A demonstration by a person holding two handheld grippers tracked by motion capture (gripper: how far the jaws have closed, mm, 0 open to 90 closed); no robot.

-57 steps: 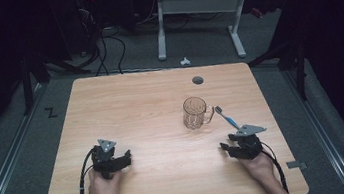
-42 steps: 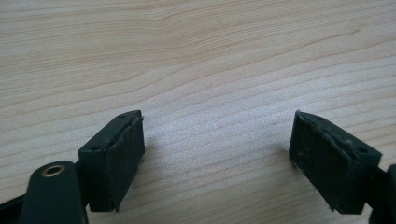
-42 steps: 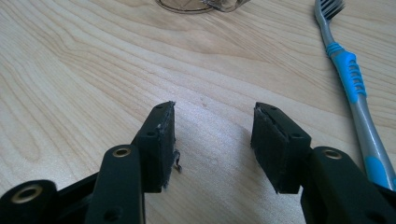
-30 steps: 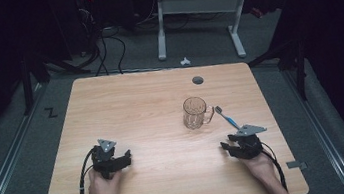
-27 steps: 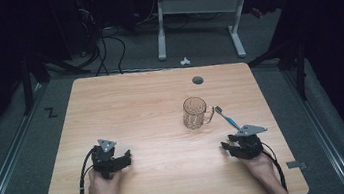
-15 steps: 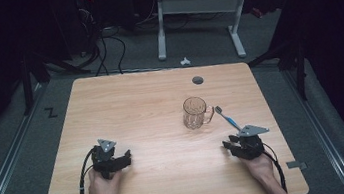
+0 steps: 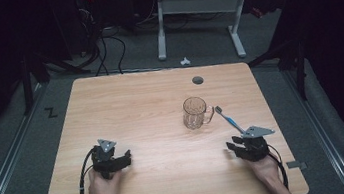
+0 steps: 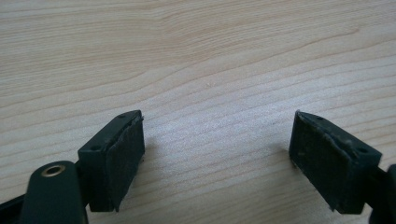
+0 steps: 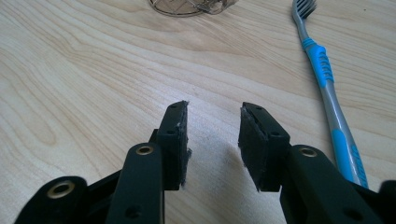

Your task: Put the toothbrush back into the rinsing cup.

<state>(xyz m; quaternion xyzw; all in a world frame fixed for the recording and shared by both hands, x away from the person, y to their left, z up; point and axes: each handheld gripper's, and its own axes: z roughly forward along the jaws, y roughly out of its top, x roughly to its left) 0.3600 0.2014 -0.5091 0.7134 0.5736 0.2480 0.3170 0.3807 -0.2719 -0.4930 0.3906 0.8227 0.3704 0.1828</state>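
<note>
While both my hands rest near the close edge of the wooden surface [image 7: 125,103], each holds its tongs low over the bare wood and neither grips anything. From the high view, my left tongs [image 7: 123,159] sit toward the near left, with a black cable [image 7: 83,176] looping out from them and back past my wrist toward the edge; seen along their own jaws, my left tongs [image 8: 217,144] are spread wide, with plain wood grain between the two black pads [image 8: 123,156] and nothing held. My right tongs [image 7: 233,148] sit toward the near right with the grey three-cornered plate [image 7: 257,131] on top; seen along their own jaws, my right tongs [image 9: 214,137] show a narrow gap — parted a little, empty, their tips just above the wood. A clear glass mug [image 7: 195,112] stands upright right of centre, well ahead of my right tongs, its handle turned toward the right. Just beside that handle lies a toothbrush [image 7: 228,120] with a grey and blue handle, flat on the wood, its bristle head nearest the mug and its handle running back toward my right tongs — in the right gripper view the toothbrush [image 9: 327,88] passes just to the right of the jaws, apart from them. A small dark round hole [image 7: 198,80] is set in the wood toward the far edge, beyond the mug.
</note>
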